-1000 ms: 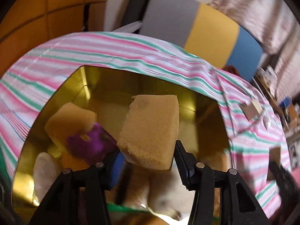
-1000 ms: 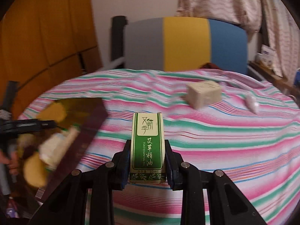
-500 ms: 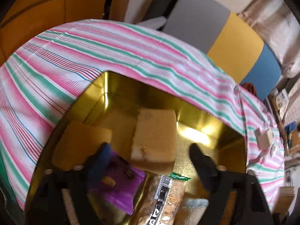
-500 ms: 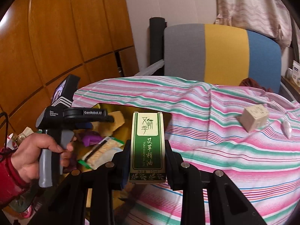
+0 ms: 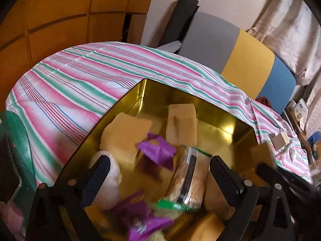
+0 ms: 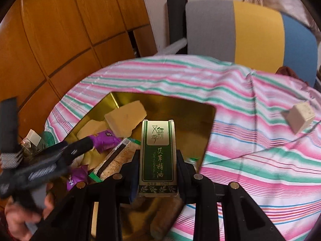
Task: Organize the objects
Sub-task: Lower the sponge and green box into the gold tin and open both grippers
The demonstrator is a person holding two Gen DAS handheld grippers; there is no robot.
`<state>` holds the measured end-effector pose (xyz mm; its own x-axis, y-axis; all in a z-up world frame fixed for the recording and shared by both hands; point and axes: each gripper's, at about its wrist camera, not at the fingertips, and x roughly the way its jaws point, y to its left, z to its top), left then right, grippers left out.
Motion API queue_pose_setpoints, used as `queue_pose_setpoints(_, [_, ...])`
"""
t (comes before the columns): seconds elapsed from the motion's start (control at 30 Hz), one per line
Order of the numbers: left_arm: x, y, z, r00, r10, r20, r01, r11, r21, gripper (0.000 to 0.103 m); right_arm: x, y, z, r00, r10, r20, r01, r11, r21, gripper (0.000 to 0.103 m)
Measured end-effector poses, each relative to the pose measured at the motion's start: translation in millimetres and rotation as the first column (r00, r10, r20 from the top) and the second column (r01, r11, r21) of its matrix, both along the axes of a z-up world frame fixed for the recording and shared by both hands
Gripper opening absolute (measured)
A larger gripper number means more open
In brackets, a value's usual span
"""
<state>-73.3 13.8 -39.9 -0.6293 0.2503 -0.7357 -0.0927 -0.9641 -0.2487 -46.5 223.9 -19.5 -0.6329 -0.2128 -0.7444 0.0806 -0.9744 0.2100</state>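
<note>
A gold tin box (image 5: 226, 118) sits on the striped tablecloth and holds yellow sponges (image 5: 181, 122), purple wrappers (image 5: 156, 150) and a clear snack pack (image 5: 190, 178). My left gripper (image 5: 158, 166) is open and empty above the box. My right gripper (image 6: 157, 160) is shut on a tall green essential-oil box (image 6: 157, 156) and holds it upright over the gold tin (image 6: 208, 118). The left gripper (image 6: 60, 154) shows at the left in the right wrist view, with the sponges (image 6: 126, 118) beyond it.
A beige cube box (image 6: 300, 116) lies on the striped cloth (image 6: 250, 124) at the right. A grey, yellow and blue chair back (image 6: 250, 28) stands behind the table. A green bag (image 5: 18, 140) sits at the table's left edge.
My left gripper let go of the yellow sponge, which now lies in the tin, and drew back open. My right gripper carried the green box leftward over the tin.
</note>
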Motion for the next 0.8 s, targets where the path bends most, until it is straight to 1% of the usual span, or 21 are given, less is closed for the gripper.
queue_pose_setpoints(0.13, [13.8, -3.0, -0.1, 1.0, -0.025, -0.005, 0.025, 0.999, -0.029, 0.101, -16.6, -9.2, -9.4, 0.999, 0.011, 0.045, -0.011, 1.0, -0.002, 0.03])
queue_pose_setpoints(0.27, [19.5, -7.1, -3.4, 1.0, -0.024, 0.014, 0.024, 1.0, -0.003, 0.101, -34.1, -17.5, -12.4, 0.998, 0.012, 0.061, -0.013, 0.999, 0.029, 0.031])
queue_pose_setpoints(0.33, [20.0, -7.5, -6.1, 0.999, -0.022, 0.029, 0.021, 1.0, 0.011, 0.101, -45.6, -20.3, -14.3, 0.997, 0.006, 0.081, -0.008, 1.0, 0.03, 0.031])
queue_pose_setpoints(0.4, [21.6, -7.9, -8.4, 0.999, -0.017, 0.038, 0.016, 1.0, 0.019, 0.101, -56.2, -22.4, -17.4, 0.995, 0.006, 0.103, -0.008, 1.0, 0.017, 0.038])
queue_pose_setpoints(0.47, [23.2, -6.9, -9.5, 0.999, -0.02, 0.045, 0.02, 1.0, 0.014, 0.101, -62.1, -22.2, -19.7, 0.993, -0.021, 0.113, 0.016, 0.999, 0.044, 0.039])
queue_pose_setpoints(0.5, [24.1, -6.2, -9.2, 0.999, -0.024, 0.045, 0.024, 1.0, 0.011, 0.101, -62.6, -20.9, -19.7, 0.993, -0.032, 0.114, 0.027, 0.998, 0.051, 0.039])
queue_pose_setpoints(0.63, [28.0, -5.3, -10.6, 0.998, -0.033, 0.048, 0.032, 0.999, 0.006, 0.101, -50.9, -10.2, -13.6, 0.995, -0.054, 0.08, 0.054, 0.999, 0.004, 0.039])
queue_pose_setpoints(0.8, [30.4, 0.0, -10.4, 0.998, -0.034, 0.051, 0.034, 0.999, 0.012, 0.101, -34.7, -0.3, -5.3, 0.997, -0.062, 0.056, 0.063, 0.998, -0.022, 0.039])
